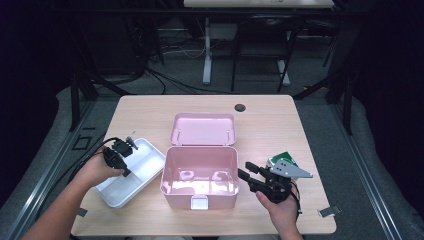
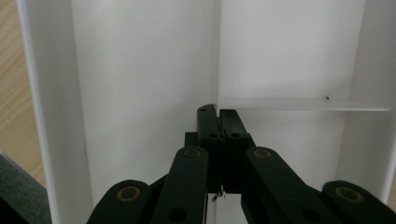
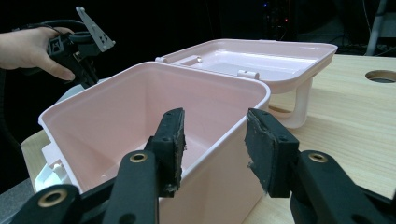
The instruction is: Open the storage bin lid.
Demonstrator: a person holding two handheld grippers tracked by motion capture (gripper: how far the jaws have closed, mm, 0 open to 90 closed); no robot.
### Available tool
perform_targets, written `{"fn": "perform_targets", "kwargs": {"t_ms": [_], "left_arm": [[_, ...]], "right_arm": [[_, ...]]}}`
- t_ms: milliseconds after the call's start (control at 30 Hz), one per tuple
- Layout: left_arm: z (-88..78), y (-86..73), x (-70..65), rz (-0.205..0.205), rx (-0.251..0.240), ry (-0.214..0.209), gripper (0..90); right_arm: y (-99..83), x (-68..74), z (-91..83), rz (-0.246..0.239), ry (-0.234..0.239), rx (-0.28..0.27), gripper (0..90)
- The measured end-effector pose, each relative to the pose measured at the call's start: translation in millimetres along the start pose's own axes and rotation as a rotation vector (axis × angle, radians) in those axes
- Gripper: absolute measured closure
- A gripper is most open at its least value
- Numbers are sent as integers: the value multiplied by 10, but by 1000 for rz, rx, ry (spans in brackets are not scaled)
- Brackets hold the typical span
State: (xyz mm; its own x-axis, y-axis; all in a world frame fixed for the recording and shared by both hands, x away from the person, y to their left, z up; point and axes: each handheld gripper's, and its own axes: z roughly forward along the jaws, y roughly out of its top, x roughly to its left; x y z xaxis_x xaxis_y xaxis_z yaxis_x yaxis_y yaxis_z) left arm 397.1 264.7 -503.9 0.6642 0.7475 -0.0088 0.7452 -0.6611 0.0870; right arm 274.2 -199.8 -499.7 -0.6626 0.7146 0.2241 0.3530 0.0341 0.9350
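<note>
Nearest the camera in the high view are your two forearms, each hand holding a set of tongs at the front edge of the table point(image 1: 150, 107). Use the pink box point(image 1: 199, 176) as your reference: it sits open at the middle of the table, and its lid point(image 1: 203, 128) is folded back flat directly behind it. The right tongs point(image 1: 251, 177) are just to the right of the box, jaws spread apart with nothing between them; in the right gripper view they straddle the box's near corner wall without clear contact. The left tongs point(image 2: 218, 122) are to the left of the box, over the white divided tray point(image 1: 131, 172), jaws pressed together and empty, tips directed at the tray's partition. The tray lies just beside the box's left wall; whether the two touch cannot be determined. A green packet point(image 1: 286, 157) lies to the right of the box, partly behind the right tongs. Expect the box to be light, rigid, smooth moulded plastic, so it may slide on the table; take hold of a side wall at the rim, near a corner where it is stiffest. The table is pale wood-grain with a round cable hole point(image 1: 240, 107) behind the box. The room behind is dark, with table legs and cables on a grey floor.
</note>
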Motion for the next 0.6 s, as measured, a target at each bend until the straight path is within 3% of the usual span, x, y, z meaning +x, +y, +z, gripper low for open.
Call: {"fn": "perform_targets", "kwargs": {"t_ms": [333,600], "left_arm": [[172,-38,29,-16,8,-13,896],[278,-82,52,-33,1,7,895]], "right_arm": [[-17,-2,29,9,0,6,569],[-15,7,42,6,2,9,568]]}}
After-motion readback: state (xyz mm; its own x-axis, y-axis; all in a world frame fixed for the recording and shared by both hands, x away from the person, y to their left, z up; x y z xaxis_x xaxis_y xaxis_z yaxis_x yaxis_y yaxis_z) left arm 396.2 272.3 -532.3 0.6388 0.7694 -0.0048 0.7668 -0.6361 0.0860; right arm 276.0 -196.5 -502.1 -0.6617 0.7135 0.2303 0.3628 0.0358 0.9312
